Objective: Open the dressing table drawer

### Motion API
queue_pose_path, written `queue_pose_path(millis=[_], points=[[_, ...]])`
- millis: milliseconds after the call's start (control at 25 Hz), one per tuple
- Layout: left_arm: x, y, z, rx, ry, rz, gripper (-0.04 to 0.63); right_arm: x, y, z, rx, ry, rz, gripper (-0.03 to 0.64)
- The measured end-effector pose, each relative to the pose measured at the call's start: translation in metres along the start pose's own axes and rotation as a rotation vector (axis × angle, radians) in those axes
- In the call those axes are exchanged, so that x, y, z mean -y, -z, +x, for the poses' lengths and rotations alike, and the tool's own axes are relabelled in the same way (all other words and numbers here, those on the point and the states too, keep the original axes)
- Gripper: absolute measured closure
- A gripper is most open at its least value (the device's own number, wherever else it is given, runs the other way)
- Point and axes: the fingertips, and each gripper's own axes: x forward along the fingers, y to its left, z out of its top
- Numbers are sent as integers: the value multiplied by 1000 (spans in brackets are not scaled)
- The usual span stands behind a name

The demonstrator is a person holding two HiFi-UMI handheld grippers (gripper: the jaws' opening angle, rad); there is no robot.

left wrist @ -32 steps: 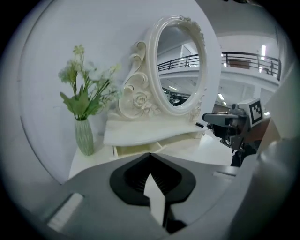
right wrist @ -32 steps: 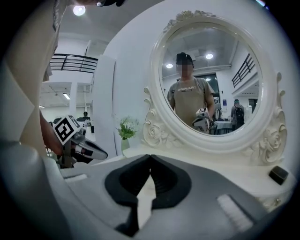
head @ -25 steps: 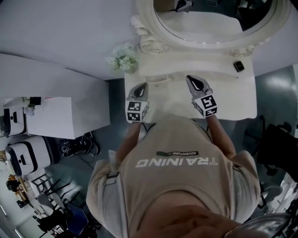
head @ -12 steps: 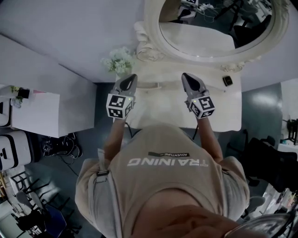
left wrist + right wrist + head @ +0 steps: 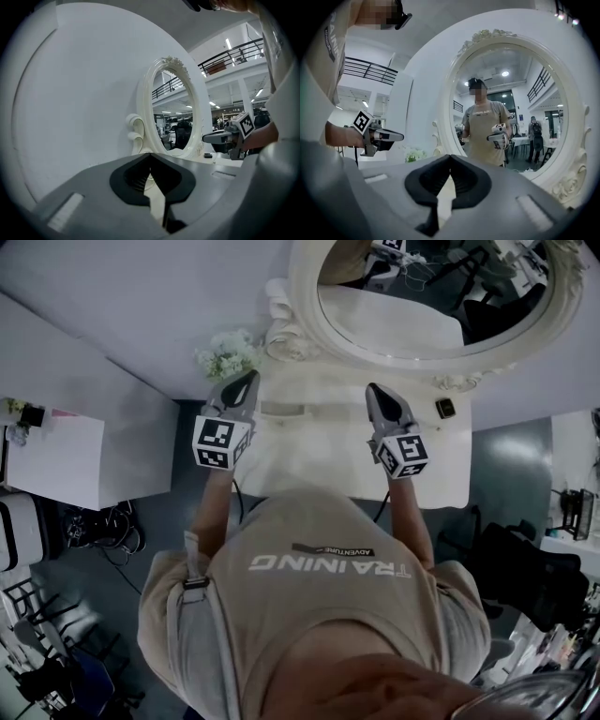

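The white dressing table [image 5: 309, 460] stands against the wall under its oval mirror [image 5: 422, 296]. Its drawer front does not show from above. My left gripper [image 5: 244, 385] hovers over the table's left edge, shut, with nothing in it. My right gripper [image 5: 377, 395] hangs over the middle of the top, also shut and empty. Both point at the mirror. In the left gripper view, the shut jaw tips [image 5: 151, 154] face the mirror frame [image 5: 147, 112], with the right gripper [image 5: 225, 137] off to the side. In the right gripper view, the tips [image 5: 450, 157] meet in front of the mirror [image 5: 511, 108].
White flowers [image 5: 225, 352] stand at the table's back left corner, and a small dark object [image 5: 444, 408] lies at its back right. A white desk [image 5: 56, 465] and floor cables [image 5: 103, 526] are at the left. A dark chair [image 5: 525, 568] is at the right.
Both grippers have risen from near the table's front edge to above its top. The left one has also drifted left, and the head view has shifted towards the mirror.
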Motion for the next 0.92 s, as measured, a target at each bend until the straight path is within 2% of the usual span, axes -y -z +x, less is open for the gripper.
queue_pose_path(millis=[200, 360, 440, 720, 920], points=[[8, 2, 1, 17, 3, -8, 588, -9, -1, -2, -16, -25, -42, 615], [7, 3, 2, 60, -43, -39, 588, -19, -1, 2, -26, -44, -56, 615], [8, 2, 4, 68, -40, -54, 588, -25, -2, 4, -25, -56, -56, 615], [17, 20, 9, 26, 3, -14, 588, -40, 0, 10, -37, -61, -43, 615], [15, 32, 15, 9, 3, -40, 588, -46, -6, 21, -36, -79, -54, 615]])
